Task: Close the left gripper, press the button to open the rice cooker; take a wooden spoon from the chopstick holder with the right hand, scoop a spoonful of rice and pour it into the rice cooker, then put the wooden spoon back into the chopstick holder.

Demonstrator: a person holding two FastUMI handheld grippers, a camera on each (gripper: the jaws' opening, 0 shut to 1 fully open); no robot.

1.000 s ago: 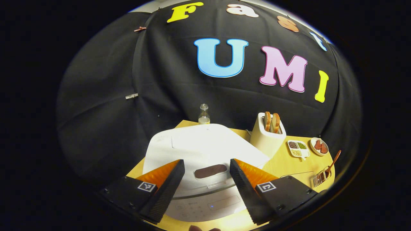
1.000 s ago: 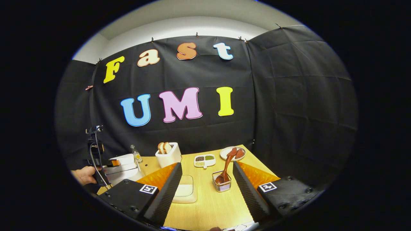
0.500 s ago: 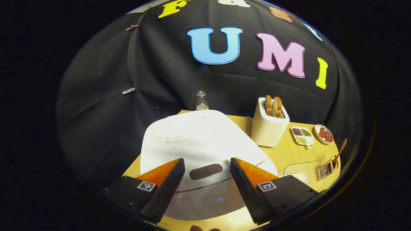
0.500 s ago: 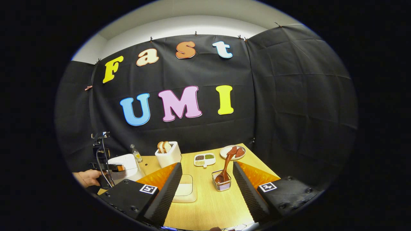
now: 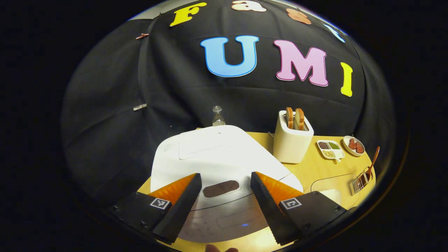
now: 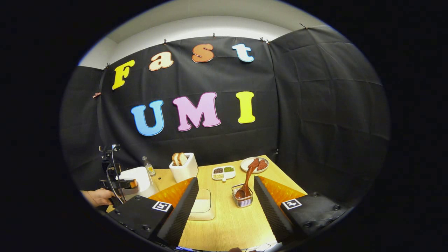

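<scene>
left gripper (image 5: 224, 196) hangs over the front of the closed white rice cooker (image 5: 213, 157), fingers spread wide with nothing between them; the dark oblong lid button (image 5: 221, 188) lies in the gap between them, untouched as far as can be seen. the cooker stands at the left end of the light wooden desk (image 5: 315, 168), a small clear bottle (image 5: 217, 117) behind it at the back edge. beside it stands a white toaster holding two bread slices (image 5: 293, 138), then a white divided dish of grains (image 5: 330, 149) and a small plate with reddish pieces (image 5: 354, 145) toward the right back corner.

right gripper (image 6: 225, 206) hangs above the desk's front edge, fingers spread wide, holding nothing. ahead between them stands the wire-mesh chopstick holder (image 6: 242, 200) with the brown wooden spoon (image 6: 245, 183) leaning in it, handle up. just left of it lies a shallow clear tray of white rice (image 6: 202, 207). at the far left of the right gripper view, a person's hand (image 6: 99, 196) holds the other gripper at the cooker.
</scene>
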